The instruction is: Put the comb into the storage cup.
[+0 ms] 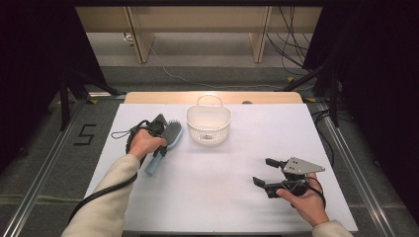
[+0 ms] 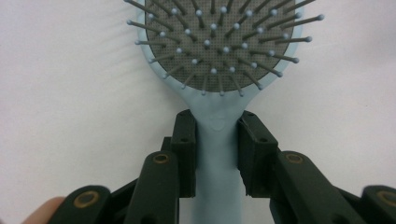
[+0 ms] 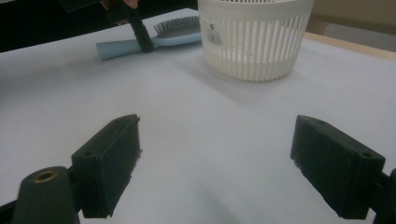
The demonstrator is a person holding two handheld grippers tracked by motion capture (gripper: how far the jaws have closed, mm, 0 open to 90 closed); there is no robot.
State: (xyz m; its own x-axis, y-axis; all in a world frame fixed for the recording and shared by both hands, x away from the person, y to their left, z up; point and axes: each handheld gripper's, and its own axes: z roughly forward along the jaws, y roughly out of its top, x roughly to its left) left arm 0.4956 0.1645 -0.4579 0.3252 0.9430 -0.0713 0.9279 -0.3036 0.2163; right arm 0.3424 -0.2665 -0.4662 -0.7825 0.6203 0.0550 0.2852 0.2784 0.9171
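**Left jaws clamped on the hairbrush neck, basket just ahead**

The left gripper [image 2: 217, 154] has its two jaws closed against either side of a light blue paddle hairbrush [image 2: 217, 93], gripping the narrow neck where the handle widens into the bristle pad. The bristled head lies just beyond the jaw tips and the handle runs back between them, with the brush lying on the white table [image 1: 222, 197].

The likely step is carrying the brush to the white slatted basket [image 1: 209, 126], which stands just beside the brush head. To do it well, keep the grip square on the neck so the heavier head does not swing down, lift clear of the rim, and let go low inside.

The right gripper [image 1: 264, 174] rests well apart, jaws wide and holding nothing.

A small barcode sticker [image 3: 214, 32] sits on the basket wall; its print is too small to read. A "5" [image 1: 85, 134] is marked on the floor.
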